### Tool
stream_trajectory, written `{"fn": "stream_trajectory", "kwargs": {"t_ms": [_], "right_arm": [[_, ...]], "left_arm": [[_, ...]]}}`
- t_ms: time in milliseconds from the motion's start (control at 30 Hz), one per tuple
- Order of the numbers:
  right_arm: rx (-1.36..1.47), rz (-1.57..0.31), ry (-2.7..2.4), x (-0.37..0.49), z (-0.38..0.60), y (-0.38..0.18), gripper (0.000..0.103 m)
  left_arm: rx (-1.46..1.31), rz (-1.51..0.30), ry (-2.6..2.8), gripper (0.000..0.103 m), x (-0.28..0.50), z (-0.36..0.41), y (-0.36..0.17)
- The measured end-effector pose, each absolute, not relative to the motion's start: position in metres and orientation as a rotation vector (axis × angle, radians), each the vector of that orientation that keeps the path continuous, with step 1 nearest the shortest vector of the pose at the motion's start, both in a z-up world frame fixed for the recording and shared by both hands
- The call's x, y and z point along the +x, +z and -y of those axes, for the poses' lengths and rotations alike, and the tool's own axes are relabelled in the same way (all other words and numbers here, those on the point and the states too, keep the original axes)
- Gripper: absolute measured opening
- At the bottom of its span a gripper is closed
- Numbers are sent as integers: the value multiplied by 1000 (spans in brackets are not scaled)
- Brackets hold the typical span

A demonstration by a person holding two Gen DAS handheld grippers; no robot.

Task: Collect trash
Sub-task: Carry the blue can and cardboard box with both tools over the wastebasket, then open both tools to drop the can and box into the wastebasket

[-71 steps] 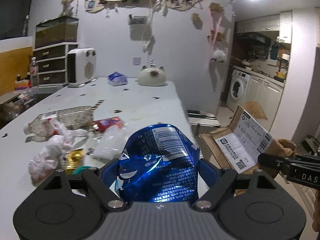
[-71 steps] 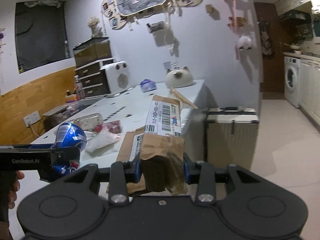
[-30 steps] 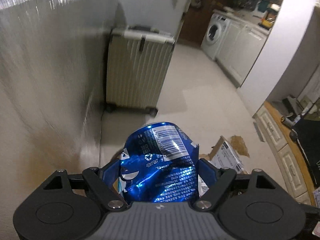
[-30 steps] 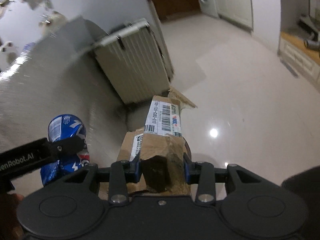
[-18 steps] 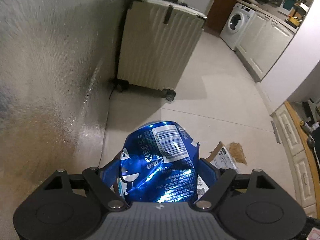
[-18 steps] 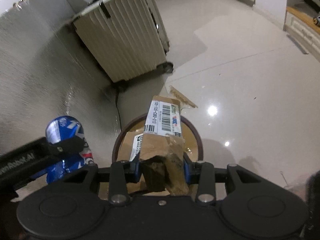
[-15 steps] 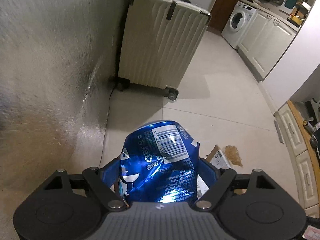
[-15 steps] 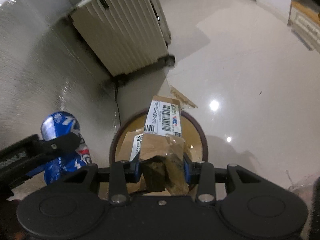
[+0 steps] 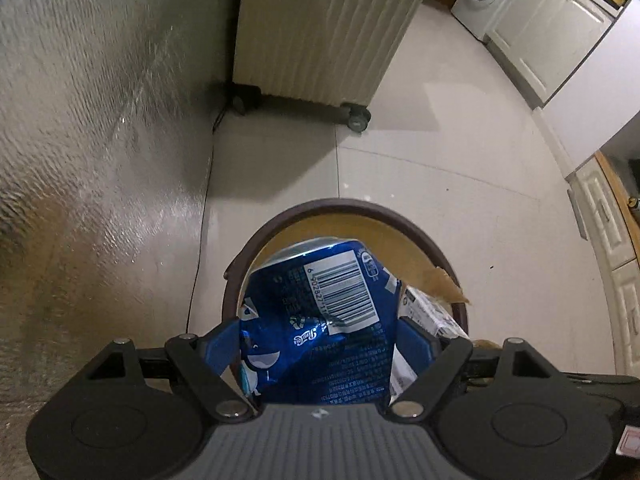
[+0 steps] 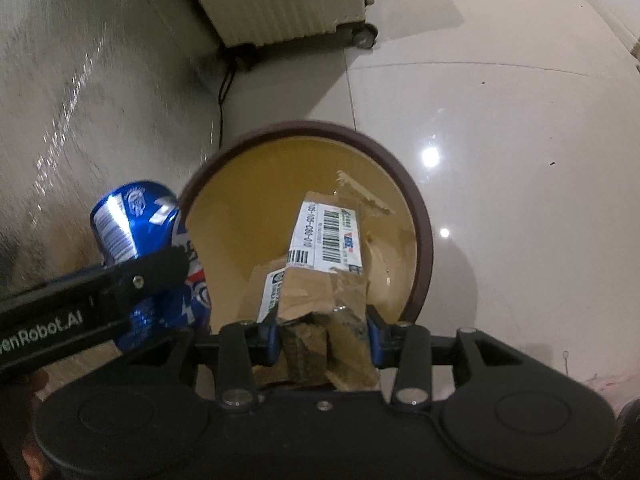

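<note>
The left tool (image 9: 320, 346) clamped a crushed blue aluminium can (image 9: 320, 320) between its blue pads, barcode up, hanging above the near rim of a round brown-rimmed, yellow-lined bin (image 9: 408, 220). The right tool (image 10: 322, 334) gripped a torn brown cardboard parcel box with white shipping labels (image 10: 320, 272), its far end reaching over the bin (image 10: 420, 208) mouth. The can (image 10: 132, 224) sat just left of the bin's rim.

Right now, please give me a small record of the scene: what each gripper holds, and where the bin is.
left gripper: jaws shut on crushed blue can
right gripper: jaws shut on torn cardboard box
trash bin: on floor, open, below both items
suitcase: behind bin, beside wall
</note>
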State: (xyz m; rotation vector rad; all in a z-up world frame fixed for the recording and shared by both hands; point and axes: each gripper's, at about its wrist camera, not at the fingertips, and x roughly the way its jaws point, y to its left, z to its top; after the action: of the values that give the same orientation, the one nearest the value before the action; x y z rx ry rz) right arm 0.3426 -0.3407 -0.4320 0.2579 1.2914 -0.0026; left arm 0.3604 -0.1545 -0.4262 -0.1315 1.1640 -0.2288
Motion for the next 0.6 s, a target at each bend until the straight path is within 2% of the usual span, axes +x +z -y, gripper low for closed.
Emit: {"fn": "stream_trajectory", "kwargs": {"t_ms": [367, 600], "right_arm": [[186, -1342, -29, 352, 343, -447, 54], [174, -1335, -44, 350, 347, -442, 67]], "left_arm": [[-196, -1231, -243, 83, 375, 157, -462], [-186, -1250, -237, 87, 381, 160, -466]]}}
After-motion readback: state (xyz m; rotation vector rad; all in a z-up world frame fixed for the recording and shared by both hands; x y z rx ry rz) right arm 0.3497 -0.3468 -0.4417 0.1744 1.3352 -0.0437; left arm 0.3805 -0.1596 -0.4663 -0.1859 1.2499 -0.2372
